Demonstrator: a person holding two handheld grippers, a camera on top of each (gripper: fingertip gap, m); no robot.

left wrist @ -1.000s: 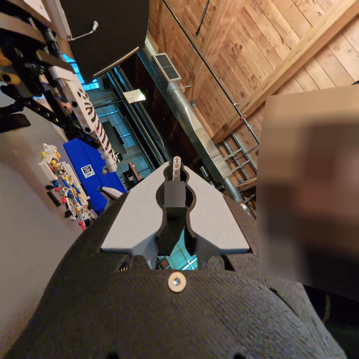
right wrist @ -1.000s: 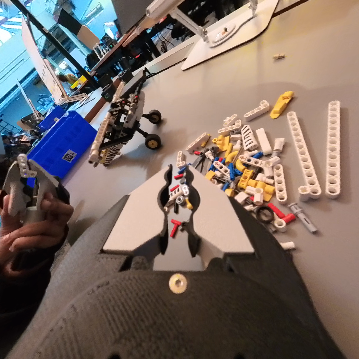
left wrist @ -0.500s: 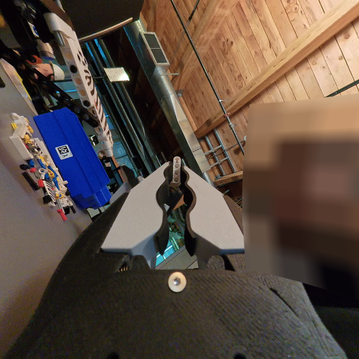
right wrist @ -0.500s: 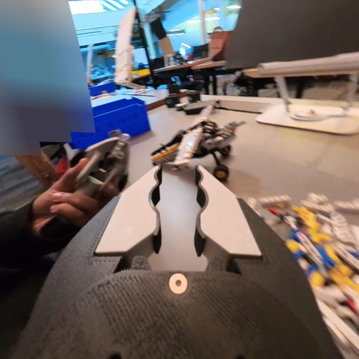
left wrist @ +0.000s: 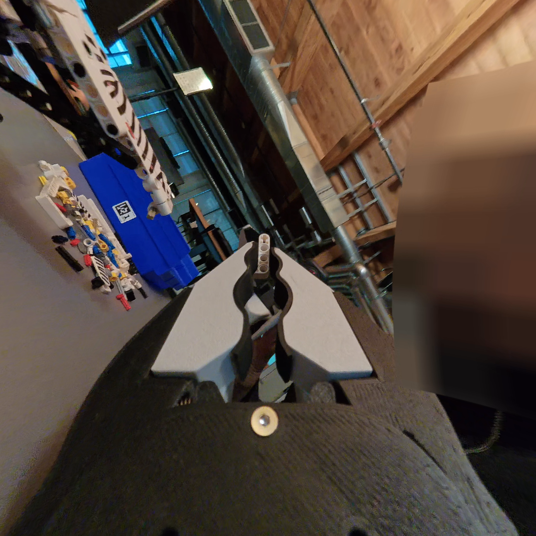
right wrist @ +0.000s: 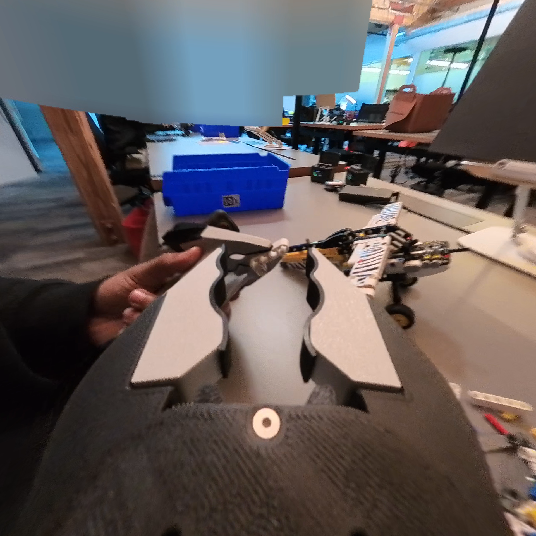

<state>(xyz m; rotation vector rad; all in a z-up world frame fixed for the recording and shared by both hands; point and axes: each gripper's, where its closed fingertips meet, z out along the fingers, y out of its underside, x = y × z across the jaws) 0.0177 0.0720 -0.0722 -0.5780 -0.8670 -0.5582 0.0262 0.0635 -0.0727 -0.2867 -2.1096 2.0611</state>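
My left gripper (left wrist: 262,261) is shut on a small white beam with round holes (left wrist: 264,246), which sticks out past its fingertips and is held up in the air. In the right wrist view a hand (right wrist: 139,290) holds this gripper, and its upper finger (right wrist: 237,236) and the white beam (right wrist: 275,249) reach in between my right gripper's tips. My right gripper (right wrist: 265,252) is open and grips nothing; its pads stand clear of the beam. A black, white and yellow toy vehicle with wheels (right wrist: 377,258) stands on the grey table (right wrist: 464,333) just behind; it also shows in the left wrist view (left wrist: 116,110).
A blue bin (right wrist: 226,185) stands at the table's far edge, also in the left wrist view (left wrist: 139,220). A pile of small coloured parts (left wrist: 87,240) lies on the table, at the right wrist view's lower right (right wrist: 507,420). A white stand base (right wrist: 493,246) and black devices (right wrist: 365,197) lie beyond. The tips of both grippers are at nearly the same place.
My right gripper opened wide and swung up from the parts pile toward the left gripper and the vehicle. My left gripper stayed shut on the white beam and turned a little.
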